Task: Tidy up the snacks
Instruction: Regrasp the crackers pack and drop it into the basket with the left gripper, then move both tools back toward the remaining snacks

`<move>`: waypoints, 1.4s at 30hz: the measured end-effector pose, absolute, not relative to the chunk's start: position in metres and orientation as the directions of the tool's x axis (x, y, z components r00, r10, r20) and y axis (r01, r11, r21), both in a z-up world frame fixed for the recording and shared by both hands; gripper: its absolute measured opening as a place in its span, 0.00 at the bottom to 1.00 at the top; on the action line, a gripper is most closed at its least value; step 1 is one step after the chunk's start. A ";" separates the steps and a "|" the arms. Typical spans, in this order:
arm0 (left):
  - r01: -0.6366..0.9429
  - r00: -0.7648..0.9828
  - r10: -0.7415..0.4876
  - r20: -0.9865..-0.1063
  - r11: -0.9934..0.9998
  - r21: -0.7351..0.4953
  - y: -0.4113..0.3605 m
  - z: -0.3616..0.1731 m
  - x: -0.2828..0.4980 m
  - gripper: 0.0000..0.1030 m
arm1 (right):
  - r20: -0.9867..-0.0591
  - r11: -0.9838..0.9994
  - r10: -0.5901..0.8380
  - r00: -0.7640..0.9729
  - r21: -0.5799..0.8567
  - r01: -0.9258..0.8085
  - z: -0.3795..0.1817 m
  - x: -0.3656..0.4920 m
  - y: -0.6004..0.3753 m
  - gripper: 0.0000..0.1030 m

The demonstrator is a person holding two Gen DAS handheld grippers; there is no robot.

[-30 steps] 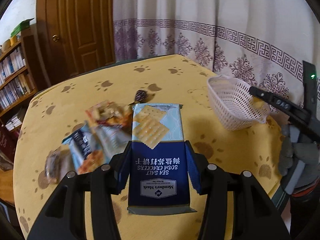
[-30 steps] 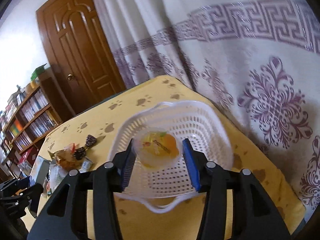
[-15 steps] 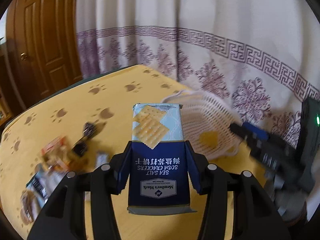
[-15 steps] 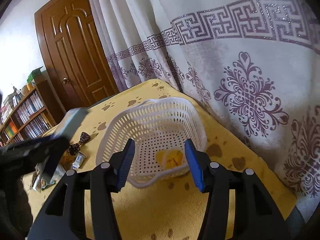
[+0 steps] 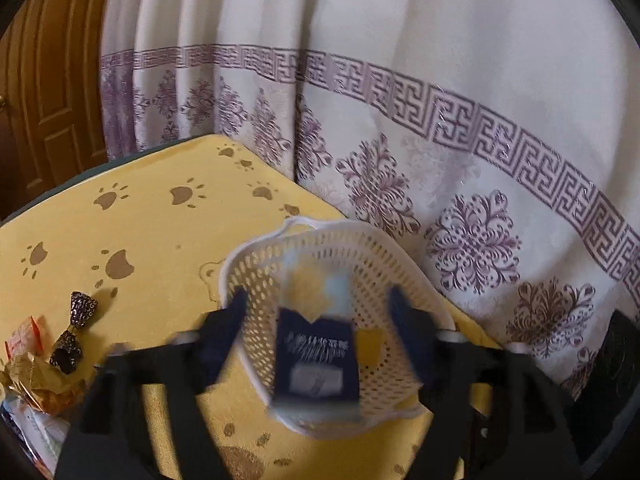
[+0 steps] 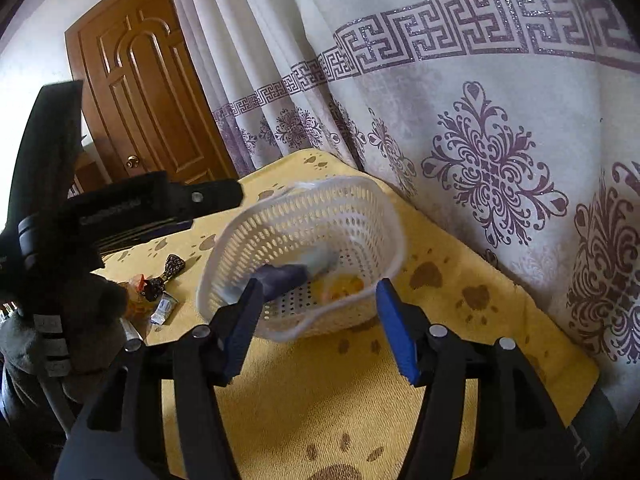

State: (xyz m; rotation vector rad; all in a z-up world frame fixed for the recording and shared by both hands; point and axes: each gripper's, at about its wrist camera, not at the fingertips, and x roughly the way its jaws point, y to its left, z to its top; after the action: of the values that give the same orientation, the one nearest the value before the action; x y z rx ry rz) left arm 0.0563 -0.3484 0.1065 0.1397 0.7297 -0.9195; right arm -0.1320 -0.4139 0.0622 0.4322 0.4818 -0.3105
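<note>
Item: cracker packet [image 5: 316,356], dark blue. A second ago it was clamped in the left gripper [image 5: 320,320]; now it is released, blurred, inside the white basket [image 5: 256,248], beside a yellow jelly cup [image 6: 344,286] already there. Left jaws are opening wide, nothing pressed between them. Right gripper [image 6: 320,320], in front of the basket, is opening and empty. Remaining wrapped snacks [image 5: 44,376] are left of the basket, still to be collected.

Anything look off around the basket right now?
The cracker pack is dropping into the white basket at a slant, one end against the near rim. Left claw is opening, clear of it. Nothing spilled.
</note>
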 end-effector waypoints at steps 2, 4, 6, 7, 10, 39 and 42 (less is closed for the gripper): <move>0.753 0.400 -0.673 -0.622 0.629 -0.197 -0.341 0.107 0.059 0.81 | -0.507 0.864 -0.180 0.843 0.329 0.382 0.063 -0.129 -0.415 0.59; 0.739 0.413 -0.660 -0.628 0.646 -0.193 -0.335 0.108 0.061 0.83 | -0.507 0.866 -0.172 0.845 0.331 0.374 0.063 -0.126 -0.413 0.59; 0.726 0.438 -0.645 -0.627 0.665 -0.176 -0.328 0.109 0.060 0.88 | -0.507 0.869 -0.163 0.846 0.332 0.367 0.064 -0.125 -0.410 0.59; 0.718 0.454 -0.636 -0.624 0.676 -0.166 -0.325 0.110 0.060 0.90 | -0.507 0.872 -0.158 0.848 0.331 0.361 0.064 -0.124 -0.407 0.59; 0.702 0.485 -0.615 -0.622 0.698 -0.142 -0.318 0.113 0.057 0.92 | -0.505 0.878 -0.148 0.850 0.329 0.348 0.066 -0.124 -0.403 0.59; 0.558 0.663 -0.469 -0.584 0.829 -0.033 -0.228 0.122 0.035 0.94 | -0.519 0.927 -0.075 0.852 0.280 0.252 0.077 -0.107 -0.333 0.66; 0.532 0.670 -0.452 -0.589 0.846 -0.044 -0.210 0.118 0.037 0.94 | -0.525 0.928 -0.061 0.849 0.283 0.242 0.076 -0.103 -0.325 0.66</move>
State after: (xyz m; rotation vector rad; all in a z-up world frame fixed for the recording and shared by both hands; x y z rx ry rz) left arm 0.0372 -0.2100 0.1181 0.1354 0.6254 -0.5563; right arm -0.1027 -0.3249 0.0762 0.3498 0.5353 -0.1633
